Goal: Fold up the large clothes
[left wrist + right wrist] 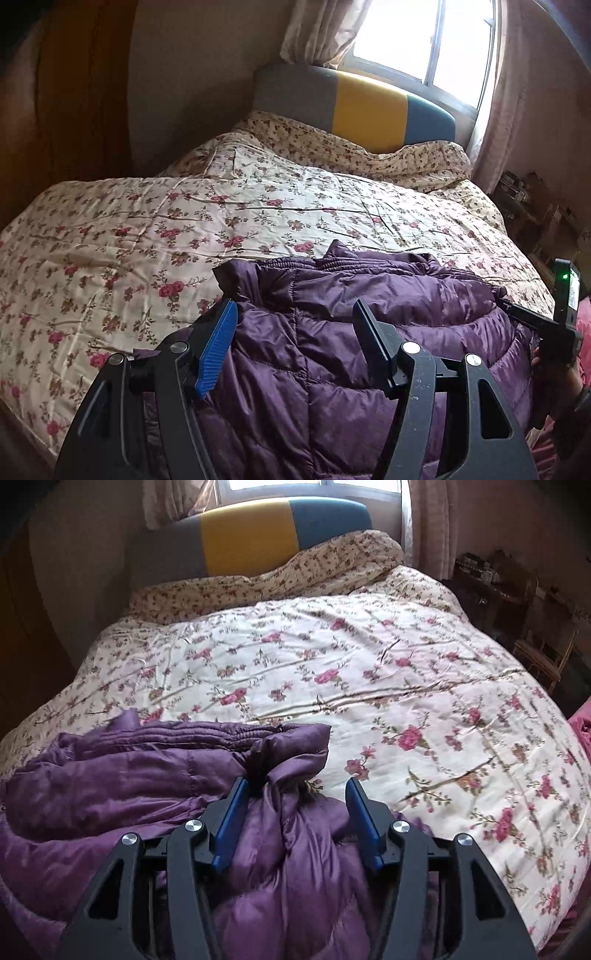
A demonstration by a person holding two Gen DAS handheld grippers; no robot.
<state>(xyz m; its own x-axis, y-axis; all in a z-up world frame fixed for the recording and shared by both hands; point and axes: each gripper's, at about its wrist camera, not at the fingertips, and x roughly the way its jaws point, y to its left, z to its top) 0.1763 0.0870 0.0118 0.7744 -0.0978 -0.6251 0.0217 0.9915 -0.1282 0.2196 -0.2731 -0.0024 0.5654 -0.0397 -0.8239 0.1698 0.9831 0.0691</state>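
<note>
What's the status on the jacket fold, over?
Both grippers open, left, right. Purple jacket bunched on floral quilt, released. Nothing in the way.

The left gripper shows matte black linkage arms with triangular cut-outs and round silver pivot screws, one finger faced with a ribbed blue pad, the other seen from its black back. The right gripper has the same black frame and silver screws, with blue pads on both fingers. At the far right of the left view sits its black body, with a small green light.
</note>
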